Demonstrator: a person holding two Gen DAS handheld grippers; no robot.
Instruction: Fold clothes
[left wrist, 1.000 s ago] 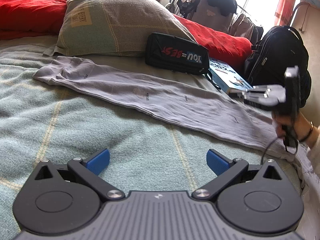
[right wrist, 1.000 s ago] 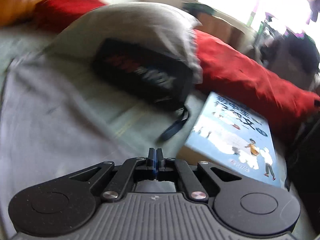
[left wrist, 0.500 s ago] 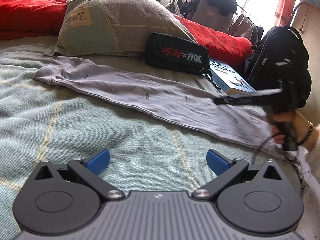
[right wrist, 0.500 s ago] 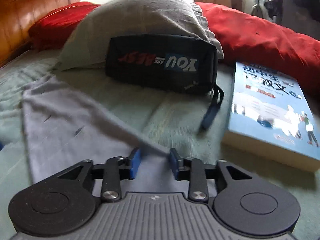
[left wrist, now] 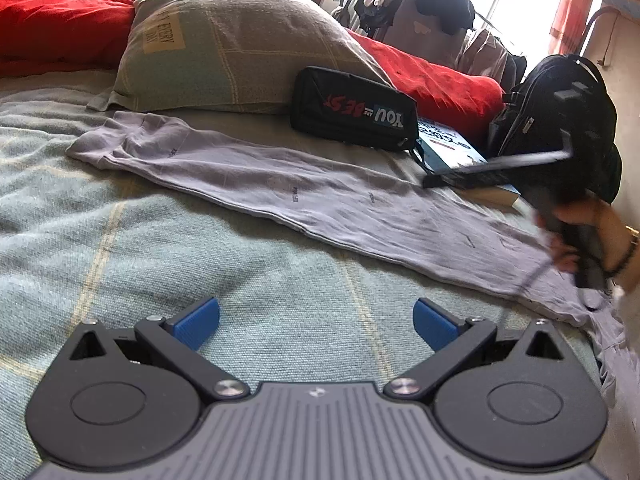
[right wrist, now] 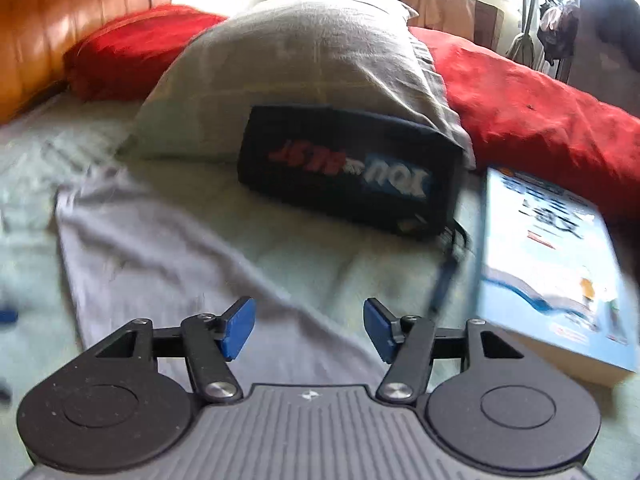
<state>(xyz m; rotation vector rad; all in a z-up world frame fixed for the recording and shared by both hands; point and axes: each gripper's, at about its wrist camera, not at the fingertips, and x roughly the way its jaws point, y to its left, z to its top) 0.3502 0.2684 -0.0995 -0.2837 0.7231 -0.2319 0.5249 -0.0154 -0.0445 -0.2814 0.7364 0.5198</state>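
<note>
Grey cotton garment, folded into a long narrow strip, lies diagonally across a pale green checked bedspread, its far end near a large grey-green pillow and its near end bunched at the bed's right edge. Left gripper hovers low over the bedspread just short of the strip, its blue-padded jaws spread wide and holding nothing. Right gripper, gripped by a hand wearing a dark bead bracelet, hangs over the garment's right end; its jaws stand partly apart with nothing between them, the grey cloth lying below. Behind the garment, a black zip pouch printed upside down with "YOU ARE BEST" leans against the pillow, and a light blue paperback book lies just to its right. Red cushions line the head of the bed, and a black backpack stands beyond the book. Right wrist view is motion-blurred.
</note>
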